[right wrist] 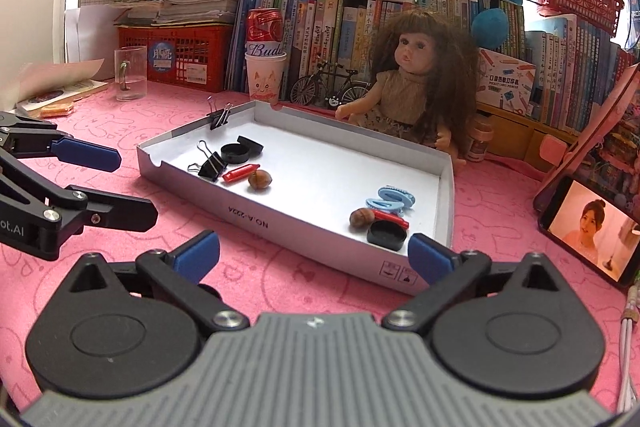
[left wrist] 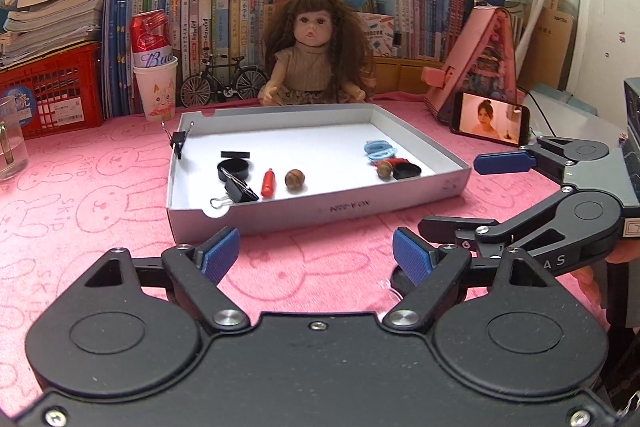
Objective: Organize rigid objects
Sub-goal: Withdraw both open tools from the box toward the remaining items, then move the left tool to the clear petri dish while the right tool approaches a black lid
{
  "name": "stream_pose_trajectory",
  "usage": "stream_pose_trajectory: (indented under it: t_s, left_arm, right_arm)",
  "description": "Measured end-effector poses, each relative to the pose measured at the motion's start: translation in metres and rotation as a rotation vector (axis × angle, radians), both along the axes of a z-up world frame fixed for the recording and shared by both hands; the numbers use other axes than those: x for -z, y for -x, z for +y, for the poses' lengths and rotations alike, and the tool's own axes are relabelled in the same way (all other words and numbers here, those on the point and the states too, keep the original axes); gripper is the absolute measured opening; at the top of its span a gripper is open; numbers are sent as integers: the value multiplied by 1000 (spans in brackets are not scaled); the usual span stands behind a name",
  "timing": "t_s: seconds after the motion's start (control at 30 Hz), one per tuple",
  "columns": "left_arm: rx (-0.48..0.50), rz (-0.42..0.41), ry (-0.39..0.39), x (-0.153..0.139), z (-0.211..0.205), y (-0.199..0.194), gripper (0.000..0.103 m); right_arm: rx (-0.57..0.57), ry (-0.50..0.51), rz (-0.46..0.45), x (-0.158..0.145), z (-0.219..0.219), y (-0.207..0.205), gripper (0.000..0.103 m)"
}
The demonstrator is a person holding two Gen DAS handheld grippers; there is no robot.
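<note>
Cardboard tray mid-frame holds two clusters: clip, cap, red piece, nut lower left; hair clip, nut, cap at right | we judge sorting nearly done | left gripper and right gripper released, empty, short of tray.

Shallow white box on pink cloth: binder clip, black caps, red pen-caps, walnuts left and right, blue hair clip far right.

Both wrist cameras look slightly downward from near the pink table, sharing the shallow box ahead.
</note>
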State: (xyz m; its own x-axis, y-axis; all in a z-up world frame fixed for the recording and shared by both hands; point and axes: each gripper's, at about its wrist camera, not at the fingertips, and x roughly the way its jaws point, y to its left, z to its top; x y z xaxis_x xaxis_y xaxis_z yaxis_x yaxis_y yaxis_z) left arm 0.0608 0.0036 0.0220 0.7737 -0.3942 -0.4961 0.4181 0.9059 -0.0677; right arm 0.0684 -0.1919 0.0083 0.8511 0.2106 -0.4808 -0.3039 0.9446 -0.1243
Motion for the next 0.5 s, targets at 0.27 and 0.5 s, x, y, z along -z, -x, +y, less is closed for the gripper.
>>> stream_pose_trajectory:
  t_s: [0.27,0.5]
  left_arm:
    - [39,12,-2,8,2,19,83]
    - [76,30,-18,17,-1,27,81]
  right_arm:
    - [-23,0,16,9,3,15,103]
    - [-20,-7,40,16,1,19,103]
